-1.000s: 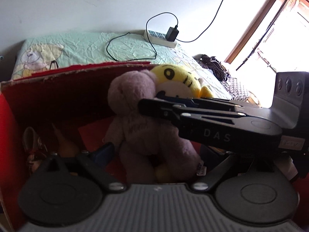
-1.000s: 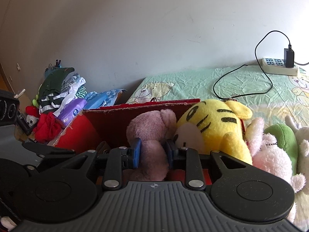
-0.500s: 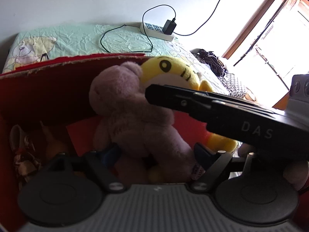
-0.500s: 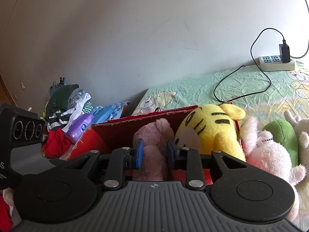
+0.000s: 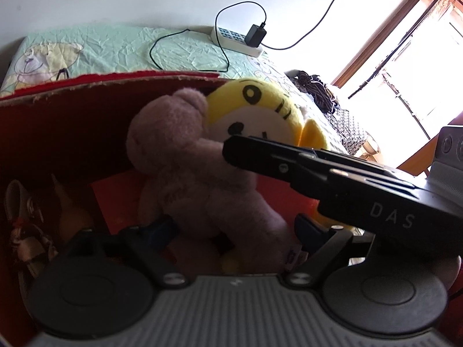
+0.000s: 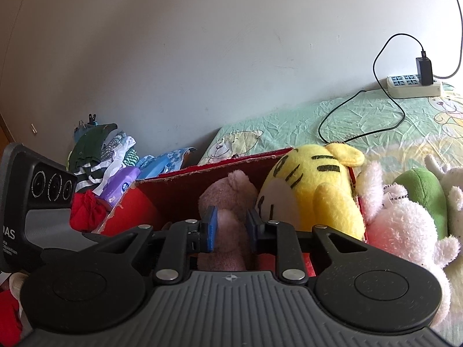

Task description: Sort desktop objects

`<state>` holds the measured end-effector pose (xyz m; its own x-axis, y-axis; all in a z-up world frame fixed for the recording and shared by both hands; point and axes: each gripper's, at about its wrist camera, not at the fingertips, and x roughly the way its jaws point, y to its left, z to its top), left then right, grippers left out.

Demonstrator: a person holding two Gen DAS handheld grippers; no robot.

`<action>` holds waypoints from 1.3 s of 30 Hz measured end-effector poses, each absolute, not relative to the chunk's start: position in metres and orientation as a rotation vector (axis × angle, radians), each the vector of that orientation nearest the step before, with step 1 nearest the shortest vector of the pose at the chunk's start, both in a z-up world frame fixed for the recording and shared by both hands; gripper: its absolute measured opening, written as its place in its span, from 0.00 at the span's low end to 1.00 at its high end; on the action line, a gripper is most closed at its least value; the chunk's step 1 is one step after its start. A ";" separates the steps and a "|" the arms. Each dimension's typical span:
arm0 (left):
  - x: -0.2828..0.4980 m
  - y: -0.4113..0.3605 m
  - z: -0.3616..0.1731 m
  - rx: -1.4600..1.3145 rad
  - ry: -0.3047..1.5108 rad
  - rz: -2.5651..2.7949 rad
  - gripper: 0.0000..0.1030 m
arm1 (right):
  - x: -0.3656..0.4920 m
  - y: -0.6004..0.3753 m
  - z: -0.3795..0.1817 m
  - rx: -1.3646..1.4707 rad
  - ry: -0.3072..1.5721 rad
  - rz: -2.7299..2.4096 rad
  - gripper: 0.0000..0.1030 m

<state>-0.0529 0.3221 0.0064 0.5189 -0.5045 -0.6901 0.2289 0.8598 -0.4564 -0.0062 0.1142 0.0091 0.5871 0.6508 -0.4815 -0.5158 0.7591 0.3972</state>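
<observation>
Sorting in progress. We see the right gripper (image 6: 230,227) with its jaws pinching the pink teddy bear (image 6: 230,199) at the body, holding it inside the red cardboard box (image 6: 185,185) that stands on the bed (image 6: 361,115). The left gripper (image 5: 231,231) has its jaws spread wide on either side of the bear's lower body; whether its blue pads touch the plush we cannot tell. In the left wrist view the right gripper (image 5: 318,173) crosses in front of the bear (image 5: 199,173).

We judge the task partly done: the bear and the yellow tiger plush (image 6: 315,190) leaning against it sit within the box, with a small patterned item (image 5: 23,225) at the box's left side. Left to sort, in our judgement, are the white fluffy plush (image 6: 405,225) and the green plush (image 6: 422,190) lying on the bed just beside the box.

The bear is dusty pink, short-piled and soft, sitting roughly upright, with a sewn tag (image 5: 293,257) near its base.
</observation>
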 end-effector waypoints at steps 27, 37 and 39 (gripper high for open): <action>-0.067 0.338 0.018 -0.301 0.888 -0.369 0.89 | -0.016 0.110 0.014 0.206 0.644 0.636 0.24; -0.071 0.331 0.018 -0.258 0.888 -0.310 0.92 | -0.020 0.104 0.014 0.238 0.683 0.617 0.25; -0.073 0.329 0.019 -0.250 0.890 -0.302 0.92 | -0.022 0.103 0.014 0.242 0.690 0.612 0.25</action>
